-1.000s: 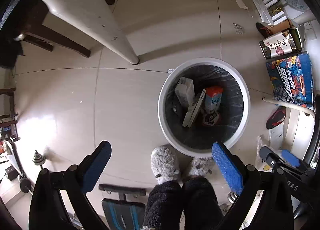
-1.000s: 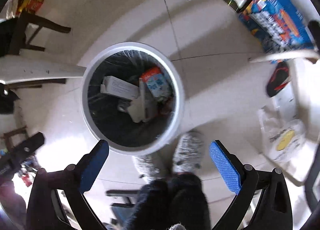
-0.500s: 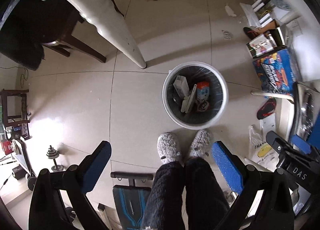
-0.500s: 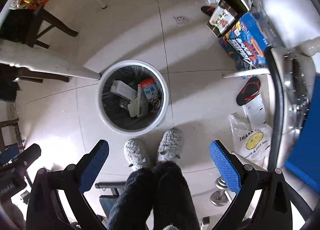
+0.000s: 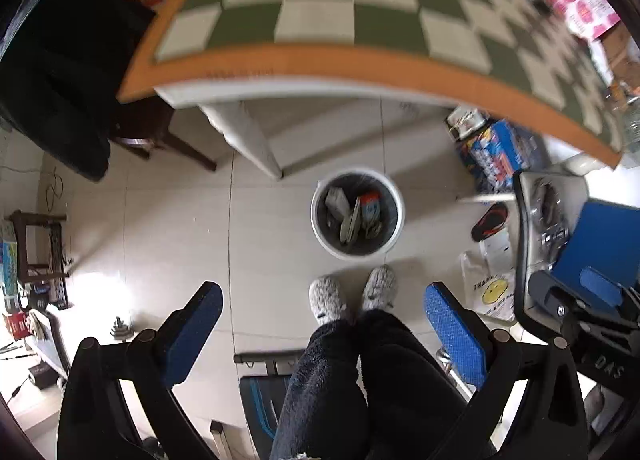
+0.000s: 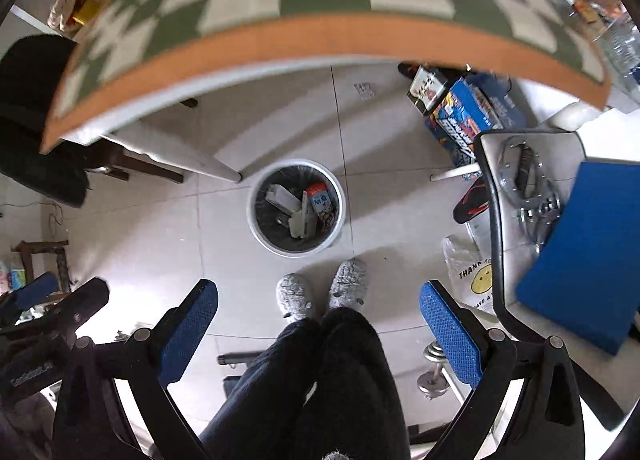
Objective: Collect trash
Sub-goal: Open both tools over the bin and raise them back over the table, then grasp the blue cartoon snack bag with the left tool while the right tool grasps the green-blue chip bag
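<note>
**A:** While both cameras are looking straight down, what are you reading off them?

**B:** Left gripper (image 5: 323,330) is sitting with its blue pads spread wide, nothing between them. Right gripper (image 6: 319,326) is doing the same: wide apart, carrying nothing.

**A:** Where's the trash sitting?

**B:** In the bin (image 5: 394,196), frame centre in both views, standing on the floor tiles just beyond the person's grey slippers (image 5: 327,296). Inside I'm seeing a pale carton (image 6: 283,196), a red-and-blue carton (image 6: 320,200) and some flat grey pieces. It's looking partly filled, not full.

**A:** So we're partway?

**B:** I'm judging yes. Some items are already lying in the bin, and both grippers are free for another pick.

**A:** What's remaining?

**B:** The desk (image 5: 320,56) with the checkered green-and-white mat is filling the top of both frames. There are items along its far edge, upper right in the left view, pink packaging (image 5: 580,10) among them, but they're blurred. I can't tell which are trash.

**A:** Anything on the floor?

**B:** A plastic bag with a smiley print (image 6: 474,280) is lying at right near the chair, and a small scrap (image 6: 364,90) is lying on the tiles under the desk edge. Either could be a candidate; I'm only guessing.
</note>
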A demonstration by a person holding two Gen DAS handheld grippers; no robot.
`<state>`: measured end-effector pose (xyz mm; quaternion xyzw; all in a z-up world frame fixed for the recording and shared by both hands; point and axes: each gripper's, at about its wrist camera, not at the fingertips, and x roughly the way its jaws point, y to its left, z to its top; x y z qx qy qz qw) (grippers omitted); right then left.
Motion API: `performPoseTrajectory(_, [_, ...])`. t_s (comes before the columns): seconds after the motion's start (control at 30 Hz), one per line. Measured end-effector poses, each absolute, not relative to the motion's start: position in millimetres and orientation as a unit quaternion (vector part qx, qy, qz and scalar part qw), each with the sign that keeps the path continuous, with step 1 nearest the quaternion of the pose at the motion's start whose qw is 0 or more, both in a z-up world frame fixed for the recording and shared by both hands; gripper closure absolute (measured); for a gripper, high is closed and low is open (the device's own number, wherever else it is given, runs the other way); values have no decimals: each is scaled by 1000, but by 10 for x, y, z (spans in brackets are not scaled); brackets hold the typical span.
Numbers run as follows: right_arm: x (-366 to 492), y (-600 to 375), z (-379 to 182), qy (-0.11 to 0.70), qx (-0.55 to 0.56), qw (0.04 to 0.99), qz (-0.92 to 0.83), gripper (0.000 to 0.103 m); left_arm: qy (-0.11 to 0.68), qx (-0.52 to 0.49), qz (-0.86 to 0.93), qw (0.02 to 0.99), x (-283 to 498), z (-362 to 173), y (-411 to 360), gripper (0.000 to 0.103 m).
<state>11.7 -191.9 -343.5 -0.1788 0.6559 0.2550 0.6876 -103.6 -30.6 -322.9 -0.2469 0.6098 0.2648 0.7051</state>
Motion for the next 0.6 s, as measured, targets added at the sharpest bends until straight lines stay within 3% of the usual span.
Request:
performPoseTrajectory(0.3, [301,-1808,-2380,626,-113,726,262,1,545,-218,311,747,-826,-2391,77,0])
performPoseTrajectory(0.6, [1304,-1405,-1970,616,-64,741,259,1,502,-227,326,768,129,-1975,757,0])
